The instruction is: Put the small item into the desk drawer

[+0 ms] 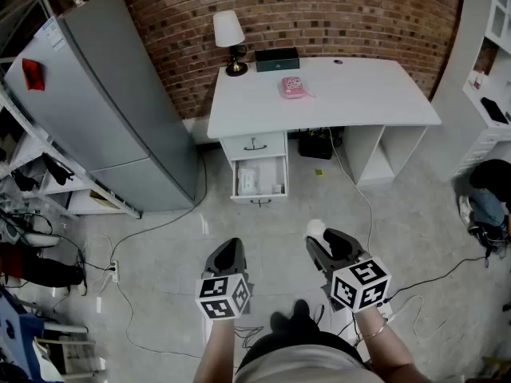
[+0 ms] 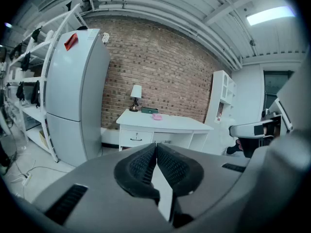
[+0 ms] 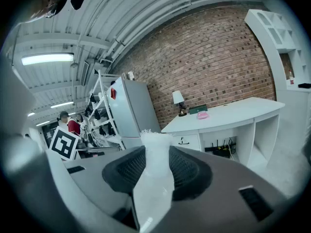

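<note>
**What the views leave unclear**

From the head view, only the tip of the small white item point(image 1: 315, 228) shows above the right gripper point(image 1: 326, 244). In the right gripper view the pads cover its sides. The pale contents of the open lower drawer point(image 1: 259, 198) of the white desk surface point(image 1: 367, 94) are too small to name. So is the flat pink thing point(image 1: 293, 88) on top. The desk top half covers a black bundle point(image 1: 315, 144) beneath it. Right of the desk, a crouched person point(image 1: 489, 198) and a white shelf unit point(image 1: 495, 54) are cut off by the picture's edge.
</note>
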{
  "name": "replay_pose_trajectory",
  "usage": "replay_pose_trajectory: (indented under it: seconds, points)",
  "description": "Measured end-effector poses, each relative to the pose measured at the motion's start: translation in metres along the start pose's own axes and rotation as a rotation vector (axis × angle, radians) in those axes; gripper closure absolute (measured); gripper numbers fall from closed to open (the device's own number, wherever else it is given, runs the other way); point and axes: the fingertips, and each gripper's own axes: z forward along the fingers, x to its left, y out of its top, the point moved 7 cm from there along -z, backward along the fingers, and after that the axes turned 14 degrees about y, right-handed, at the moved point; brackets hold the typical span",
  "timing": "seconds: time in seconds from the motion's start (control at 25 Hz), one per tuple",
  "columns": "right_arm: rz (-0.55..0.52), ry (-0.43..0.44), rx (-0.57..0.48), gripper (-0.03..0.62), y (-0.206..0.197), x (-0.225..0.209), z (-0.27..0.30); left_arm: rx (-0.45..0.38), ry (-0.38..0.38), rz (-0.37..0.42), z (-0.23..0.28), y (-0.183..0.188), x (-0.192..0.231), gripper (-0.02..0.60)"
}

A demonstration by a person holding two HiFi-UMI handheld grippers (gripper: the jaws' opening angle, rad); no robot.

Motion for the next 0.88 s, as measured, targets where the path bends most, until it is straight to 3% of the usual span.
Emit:
replay_pose_trajectory:
  seconds: [0.56,0.88]
  points:
    - [0.008,0.025,-0.008,0.436,0.005,-0.025,-0.013,0.008,0.016,0.045,0.009,0.004,-0.031,0.557]
    - [0.013,0.05,0.058,0.436,0.003,-0.05,0.012,0.026,0.042,0.039,0.03,0.006,-0.023,0.557]
